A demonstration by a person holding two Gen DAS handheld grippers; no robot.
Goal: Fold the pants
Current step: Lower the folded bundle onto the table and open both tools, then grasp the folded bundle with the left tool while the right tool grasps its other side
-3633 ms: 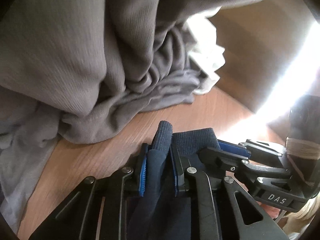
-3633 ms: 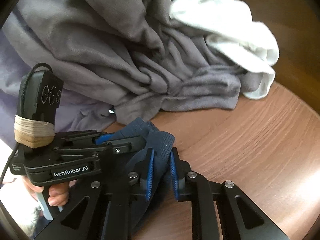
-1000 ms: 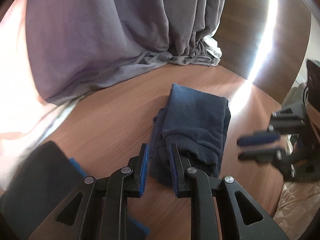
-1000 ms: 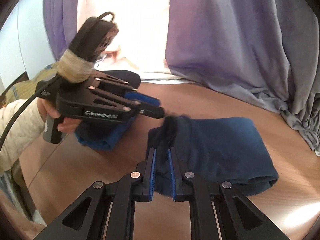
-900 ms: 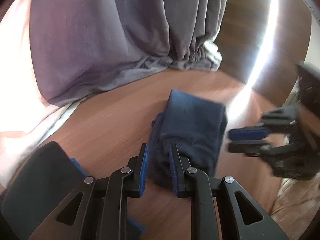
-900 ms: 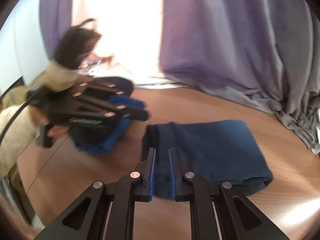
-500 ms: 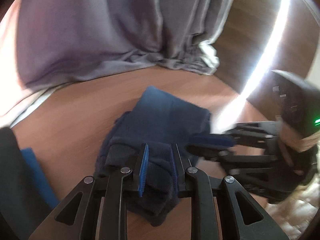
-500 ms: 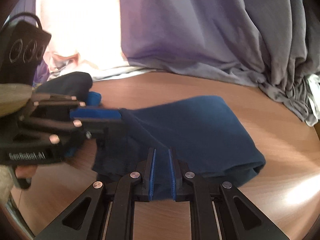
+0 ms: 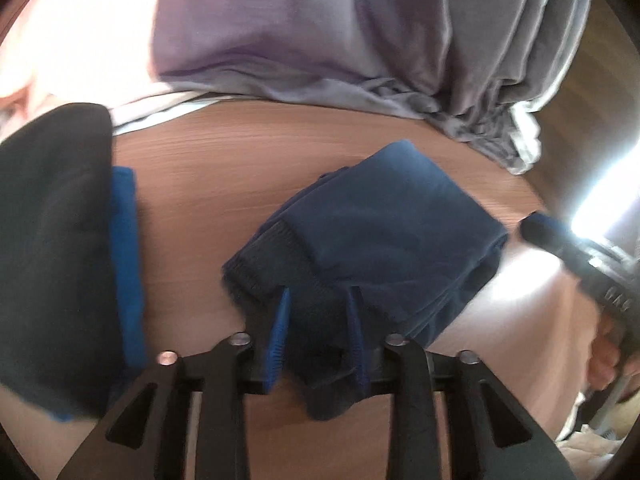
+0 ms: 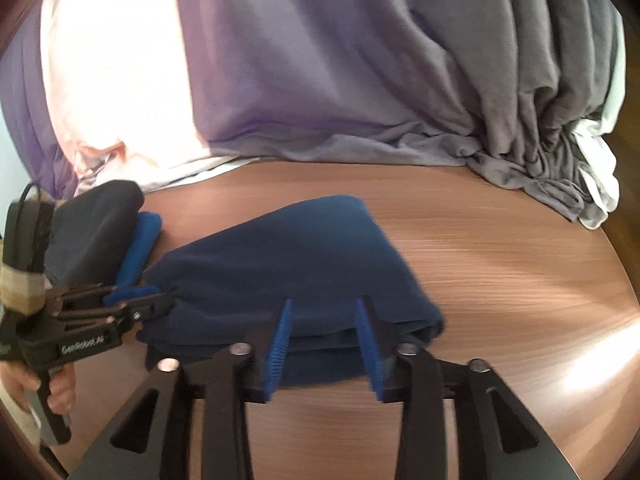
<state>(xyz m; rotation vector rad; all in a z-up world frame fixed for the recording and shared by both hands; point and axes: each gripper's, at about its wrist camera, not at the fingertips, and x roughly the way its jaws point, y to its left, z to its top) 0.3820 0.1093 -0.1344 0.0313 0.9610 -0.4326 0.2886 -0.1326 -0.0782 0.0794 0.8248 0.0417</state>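
With jaws just opened, folded pants lie mid-table.

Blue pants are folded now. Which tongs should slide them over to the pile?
Left, probably. The left tongs straddle the end of the pants nearest the pile; the right tongs are farther. Both have just been opening, cloth between them.

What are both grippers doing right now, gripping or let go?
Left gripper: open, jaws just opening, navy pants loose between them.
Right gripper: open, jaws just opening, pants edge between them.
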